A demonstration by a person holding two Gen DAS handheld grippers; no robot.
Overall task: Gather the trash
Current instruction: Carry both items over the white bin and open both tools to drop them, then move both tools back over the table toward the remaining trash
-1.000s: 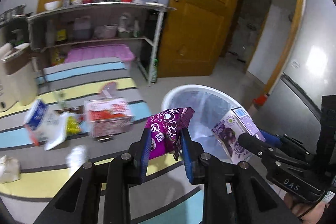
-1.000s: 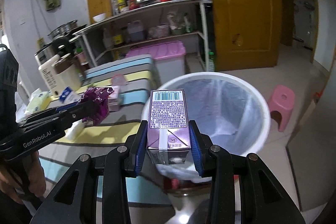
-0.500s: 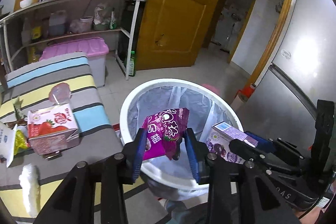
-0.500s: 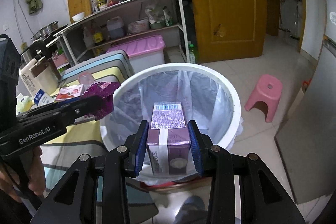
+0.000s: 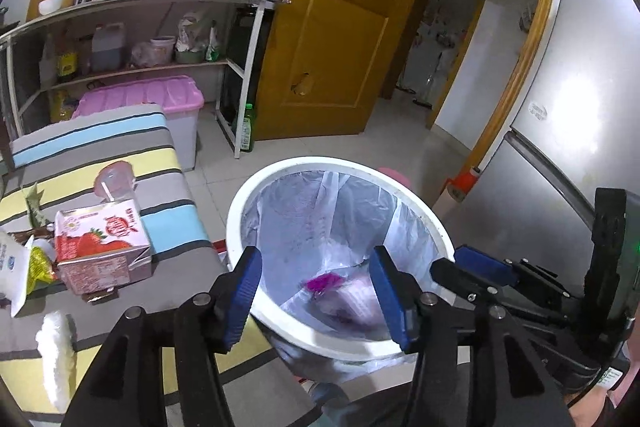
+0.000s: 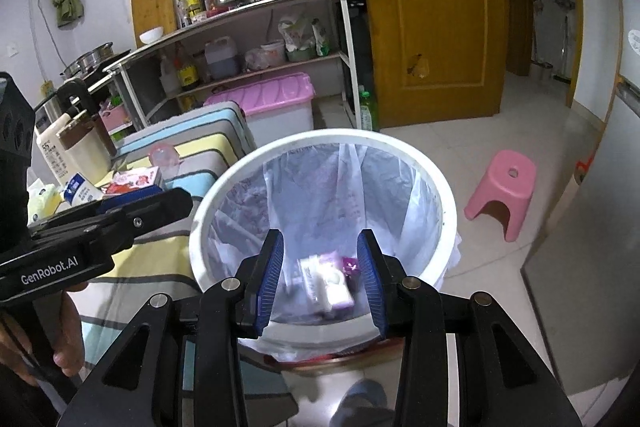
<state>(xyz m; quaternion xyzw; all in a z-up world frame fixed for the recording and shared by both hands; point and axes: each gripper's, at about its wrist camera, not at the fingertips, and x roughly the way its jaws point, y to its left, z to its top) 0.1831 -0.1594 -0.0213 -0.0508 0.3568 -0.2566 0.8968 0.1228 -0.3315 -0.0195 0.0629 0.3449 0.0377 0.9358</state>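
Trash lies in two places, which we read from left to right. On the striped cloth (image 5: 120,163) at far left we see a white tissue wad (image 5: 54,355), a blue-and-white pack (image 5: 12,267), a strawberry milk carton (image 5: 102,241) and a pink cup (image 5: 114,179) just behind it. No object stands between these and the bin. At centre, the white bin (image 5: 236,219), lined with a clear bag (image 6: 348,195), holds a purple snack wrapper (image 5: 322,283) and a purple drink carton (image 6: 326,281), both somewhat blurred. We hold the left gripper (image 5: 316,291) and the right gripper (image 6: 320,277) above the bin's near rim, each with jaws spread and nothing between them. To the right stand a pink stool (image 6: 504,193) on the tiled floor and a grey refrigerator (image 5: 560,131).
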